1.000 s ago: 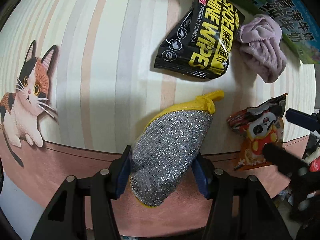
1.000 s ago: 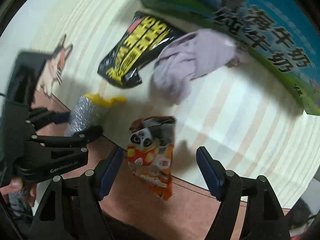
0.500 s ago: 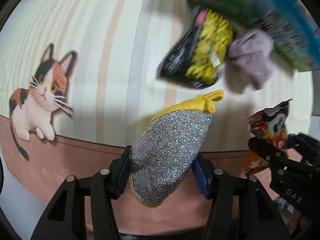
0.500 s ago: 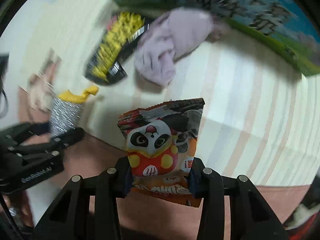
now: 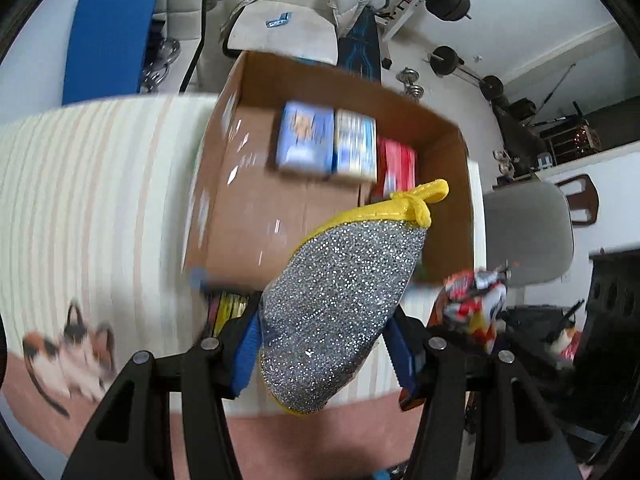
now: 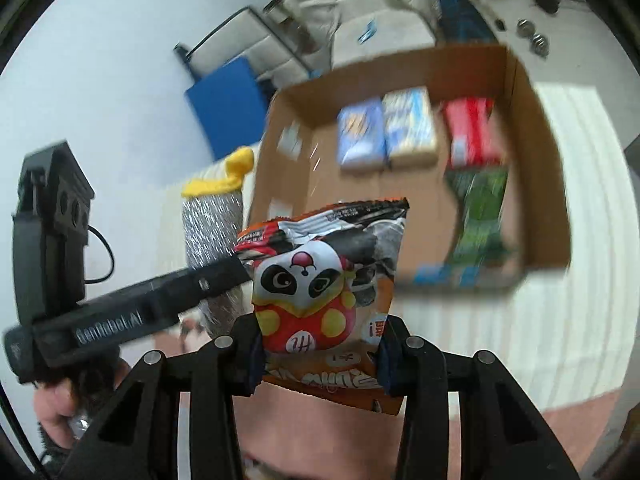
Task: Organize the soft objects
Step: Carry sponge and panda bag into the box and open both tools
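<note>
My left gripper (image 5: 324, 354) is shut on a silver glittery scouring pad (image 5: 340, 304) with a yellow rim and loop, held up in the air. In the right wrist view my right gripper (image 6: 318, 354) is shut on an orange snack bag (image 6: 320, 292) printed with a panda. Both hang above the striped table, near an open cardboard box (image 5: 452, 160). The left wrist view shows the snack bag (image 5: 474, 308) to the right of the pad. The scouring pad (image 6: 212, 220) and the left gripper (image 6: 132, 308) appear at the left in the right wrist view.
Inside the cardboard box (image 6: 524, 128) lie two blue packs (image 6: 360, 136), a red pack (image 6: 472, 132) and a green pack (image 6: 480, 208). A grey chair (image 5: 528, 232) stands right of the table. A cat picture (image 5: 68, 356) marks the cloth. Weights and a chair with a jacket stand behind.
Both grippers have lifted their objects off the table and swung toward the cardboard box, whose inside now shows. The right gripper closed on the snack bag a second ago.
</note>
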### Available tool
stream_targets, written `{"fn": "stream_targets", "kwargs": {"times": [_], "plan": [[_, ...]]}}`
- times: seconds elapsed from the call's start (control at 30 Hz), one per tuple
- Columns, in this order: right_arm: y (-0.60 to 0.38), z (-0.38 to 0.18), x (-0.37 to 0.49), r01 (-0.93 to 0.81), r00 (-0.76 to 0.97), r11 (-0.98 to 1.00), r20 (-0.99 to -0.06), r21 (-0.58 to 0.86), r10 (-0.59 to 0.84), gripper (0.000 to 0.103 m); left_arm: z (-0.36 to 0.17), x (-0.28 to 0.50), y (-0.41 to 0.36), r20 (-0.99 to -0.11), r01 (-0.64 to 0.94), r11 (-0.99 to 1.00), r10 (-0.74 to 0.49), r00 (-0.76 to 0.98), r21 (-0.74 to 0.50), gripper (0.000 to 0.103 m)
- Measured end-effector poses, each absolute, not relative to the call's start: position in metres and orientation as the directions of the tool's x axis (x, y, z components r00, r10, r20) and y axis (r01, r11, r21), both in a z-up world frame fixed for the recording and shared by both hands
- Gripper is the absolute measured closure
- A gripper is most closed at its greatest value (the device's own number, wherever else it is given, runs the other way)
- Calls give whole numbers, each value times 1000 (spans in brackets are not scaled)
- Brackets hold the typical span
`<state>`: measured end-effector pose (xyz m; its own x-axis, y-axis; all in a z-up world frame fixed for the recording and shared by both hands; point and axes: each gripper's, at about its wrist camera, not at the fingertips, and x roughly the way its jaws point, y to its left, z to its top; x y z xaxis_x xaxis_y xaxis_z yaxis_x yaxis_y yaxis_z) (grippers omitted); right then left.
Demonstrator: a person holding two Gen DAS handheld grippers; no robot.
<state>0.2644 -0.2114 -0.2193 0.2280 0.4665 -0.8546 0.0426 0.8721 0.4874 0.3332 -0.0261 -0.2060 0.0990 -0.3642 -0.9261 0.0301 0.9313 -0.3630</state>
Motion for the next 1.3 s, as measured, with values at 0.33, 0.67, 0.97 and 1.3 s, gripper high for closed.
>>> {"fn": "stream_targets", "kwargs": {"times": [0.33, 0.67, 0.97, 1.3], "plan": [[-235, -284, 352, 148, 154, 884, -893, 443, 422, 58, -295, 436, -53, -939, -41, 945, -327, -103, -324, 50], [-235, -337, 384, 145, 62, 917, -928, 372, 367, 56, -340, 451, -72, -945, -20, 963, -268, -190, -269, 48], [-230, -345, 398, 105, 9, 953, -959, 283, 283, 26, -325, 450, -72, -972, 45, 981, -181, -149, -190, 16], [-232, -325, 385, 141, 30, 983, -993, 117, 114, 0, -283, 425, -56, -998, 96, 993, -66, 13, -64, 3]]}}
